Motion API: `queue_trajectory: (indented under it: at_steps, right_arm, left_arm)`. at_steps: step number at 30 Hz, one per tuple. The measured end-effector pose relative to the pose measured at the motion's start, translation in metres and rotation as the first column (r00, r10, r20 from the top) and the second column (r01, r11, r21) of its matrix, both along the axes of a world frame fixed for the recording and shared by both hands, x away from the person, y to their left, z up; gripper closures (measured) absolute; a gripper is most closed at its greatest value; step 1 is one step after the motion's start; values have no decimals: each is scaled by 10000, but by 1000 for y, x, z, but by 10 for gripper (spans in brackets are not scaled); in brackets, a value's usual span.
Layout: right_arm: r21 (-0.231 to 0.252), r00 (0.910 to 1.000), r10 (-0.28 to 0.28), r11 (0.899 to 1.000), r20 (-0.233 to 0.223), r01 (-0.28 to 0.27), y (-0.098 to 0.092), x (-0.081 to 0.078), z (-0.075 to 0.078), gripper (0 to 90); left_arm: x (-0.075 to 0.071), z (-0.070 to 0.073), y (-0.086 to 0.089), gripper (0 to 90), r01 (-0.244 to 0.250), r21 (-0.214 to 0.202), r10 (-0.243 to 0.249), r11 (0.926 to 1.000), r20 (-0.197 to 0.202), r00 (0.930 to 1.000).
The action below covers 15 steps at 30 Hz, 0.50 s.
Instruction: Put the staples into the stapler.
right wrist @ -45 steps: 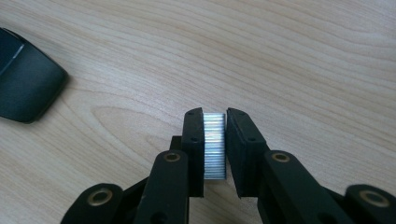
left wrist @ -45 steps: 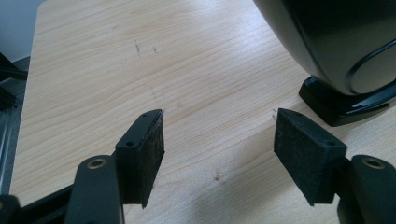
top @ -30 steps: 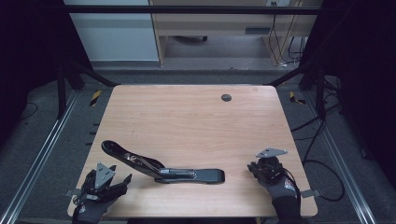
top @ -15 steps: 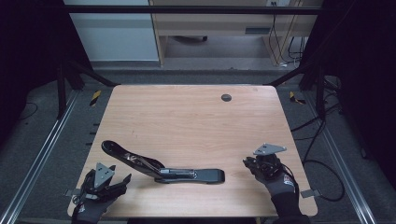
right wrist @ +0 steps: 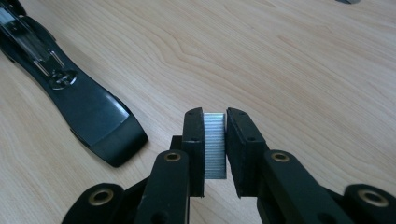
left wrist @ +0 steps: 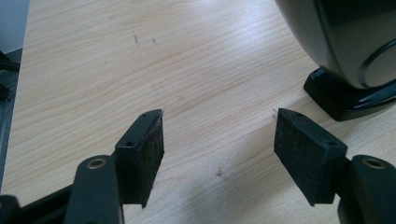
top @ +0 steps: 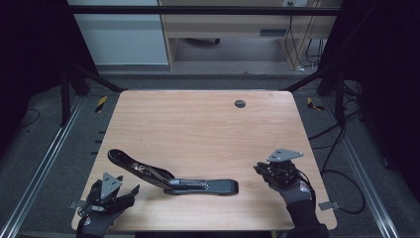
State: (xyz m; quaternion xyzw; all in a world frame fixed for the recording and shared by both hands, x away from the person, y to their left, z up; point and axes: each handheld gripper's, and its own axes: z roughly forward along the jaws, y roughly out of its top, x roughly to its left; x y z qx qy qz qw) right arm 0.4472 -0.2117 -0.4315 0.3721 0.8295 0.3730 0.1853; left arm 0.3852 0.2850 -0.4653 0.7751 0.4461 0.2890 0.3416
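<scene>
A black stapler (top: 173, 178) lies opened out on the wooden table (top: 198, 129), its top arm swung up toward the left and its base flat toward the right. In the right gripper view its base and the metal staple channel (right wrist: 42, 56) lie at the upper left. My right gripper (right wrist: 215, 126) is shut on a silver strip of staples (right wrist: 215, 144), held upright between the pads; in the high view this gripper (top: 262, 168) hovers right of the stapler's base. My left gripper (left wrist: 219, 140) rests at the table's near left corner, jaws open and empty, the stapler's glossy black top arm (left wrist: 345, 42) close ahead on the right.
A small dark round grommet (top: 239, 103) sits in the table's far right area. Metal rails and cables run along both sides of the table on the floor. A desk and cabinet stand beyond the far edge.
My right gripper has risen slightly off the table with the staple strip in it. The left gripper and the stapler have stayed put.
</scene>
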Motion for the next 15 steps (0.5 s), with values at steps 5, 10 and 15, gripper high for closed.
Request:
queue_trajectory:
  at_steps: [5,10,15]
  right_arm:
    - [-88,9990,455,9989,-25,-455,8,1,5,781]
    - [-46,9970,770,9970,-1,-770,15,3,11,782]
    - [-147,9885,1504,9885,165,-1502,29,5,25,781]
  left_arm:
    - [0,0,0,326,0,3,0,10000,10,10000]
    - [0,0,1,326,-23,10,23,10000,14,10000]
    - [0,0,0,326,-40,37,40,10000,-12,10000]
